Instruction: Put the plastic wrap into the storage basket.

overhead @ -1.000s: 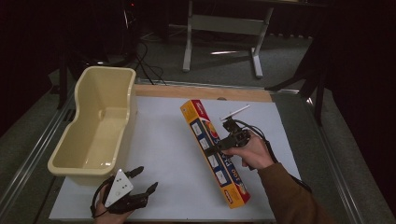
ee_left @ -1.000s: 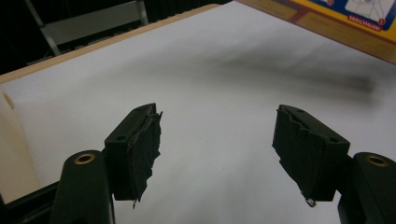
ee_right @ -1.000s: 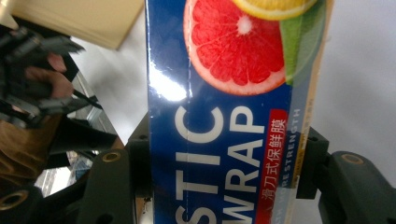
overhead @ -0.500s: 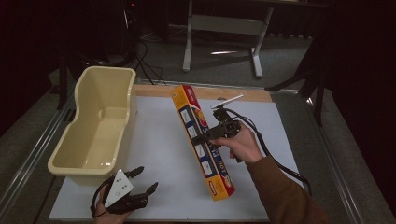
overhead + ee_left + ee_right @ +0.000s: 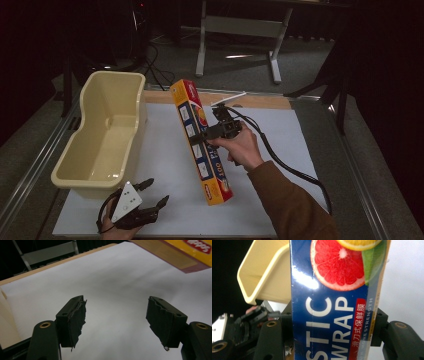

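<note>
A long plastic wrap box (image 5: 201,141), orange and blue with a grapefruit picture, hangs lifted above the white table mat (image 5: 165,125), its far end raised towards the tub. My right gripper (image 5: 212,134) is shut on the box's middle; in the right gripper view the box (image 5: 334,302) sits clamped between both jaws. My left gripper (image 5: 152,194) rests low at the mat's front left, open, nothing between its jaws (image 5: 116,315). A corner of the box (image 5: 185,255) shows at the top right of the left gripper view.
A cream plastic tub (image 5: 102,135) stands along the mat's left side, also seen as the tub (image 5: 265,272) beyond the box. A black cable (image 5: 280,155) trails from the right gripper across the mat. A wooden table edge (image 5: 260,100) runs behind.
The right gripper has lifted the box off the mat and carried it left and up towards the tub, tilting its far end upward. The left gripper has stayed put.
</note>
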Action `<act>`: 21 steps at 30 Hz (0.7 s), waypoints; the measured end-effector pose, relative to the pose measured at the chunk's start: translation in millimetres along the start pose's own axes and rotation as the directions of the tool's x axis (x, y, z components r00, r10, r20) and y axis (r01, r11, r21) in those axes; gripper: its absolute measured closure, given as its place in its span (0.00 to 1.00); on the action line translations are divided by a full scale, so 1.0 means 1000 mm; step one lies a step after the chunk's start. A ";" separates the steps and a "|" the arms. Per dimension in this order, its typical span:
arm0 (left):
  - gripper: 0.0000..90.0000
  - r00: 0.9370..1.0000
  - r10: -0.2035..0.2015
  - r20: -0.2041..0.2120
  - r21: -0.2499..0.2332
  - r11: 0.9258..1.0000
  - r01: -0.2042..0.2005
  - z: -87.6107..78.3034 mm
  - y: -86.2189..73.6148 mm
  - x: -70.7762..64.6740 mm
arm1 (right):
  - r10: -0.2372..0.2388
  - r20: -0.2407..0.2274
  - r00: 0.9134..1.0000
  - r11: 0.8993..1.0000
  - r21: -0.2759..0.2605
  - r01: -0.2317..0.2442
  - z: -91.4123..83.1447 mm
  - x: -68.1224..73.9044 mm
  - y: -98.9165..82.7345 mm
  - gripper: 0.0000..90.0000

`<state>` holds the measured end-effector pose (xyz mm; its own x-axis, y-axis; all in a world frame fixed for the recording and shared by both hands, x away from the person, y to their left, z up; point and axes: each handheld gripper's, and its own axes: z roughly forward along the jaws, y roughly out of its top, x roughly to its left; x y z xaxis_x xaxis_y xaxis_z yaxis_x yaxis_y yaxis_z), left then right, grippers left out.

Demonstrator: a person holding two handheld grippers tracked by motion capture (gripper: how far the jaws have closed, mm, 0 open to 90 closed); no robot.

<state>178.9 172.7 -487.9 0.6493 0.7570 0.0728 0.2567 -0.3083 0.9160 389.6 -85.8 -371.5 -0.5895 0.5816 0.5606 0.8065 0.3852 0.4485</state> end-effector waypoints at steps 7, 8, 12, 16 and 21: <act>0.35 1.000 -0.004 0.001 -0.003 1.000 0.004 -0.001 0.000 0.000 | 0.030 0.019 0.999 0.999 -0.028 -0.030 0.010 0.003 0.018 0.47; 0.35 1.000 -0.004 0.001 -0.003 1.000 0.004 -0.001 0.000 0.000 | 0.036 0.020 0.999 0.999 -0.035 -0.036 0.011 0.003 0.020 0.47; 0.35 1.000 -0.003 0.000 -0.004 1.000 0.003 -0.001 0.000 0.000 | 0.094 -0.046 0.995 0.994 -0.050 -0.096 0.016 0.000 0.027 0.47; 0.35 1.000 -0.002 0.000 -0.006 1.000 0.002 -0.002 0.000 0.000 | 0.131 -0.070 0.989 0.988 -0.069 -0.136 0.018 -0.003 0.033 0.47; 0.35 1.000 -0.005 0.001 -0.011 1.000 0.005 -0.003 0.000 0.000 | 0.157 -0.063 0.986 0.982 -0.098 -0.163 0.019 -0.003 0.043 0.47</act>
<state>177.0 174.1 -486.8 0.6484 0.7582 0.0679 0.2522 -0.2981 0.9206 427.2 -57.4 -367.7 -0.4568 0.5889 0.6667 0.8835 0.2132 0.4171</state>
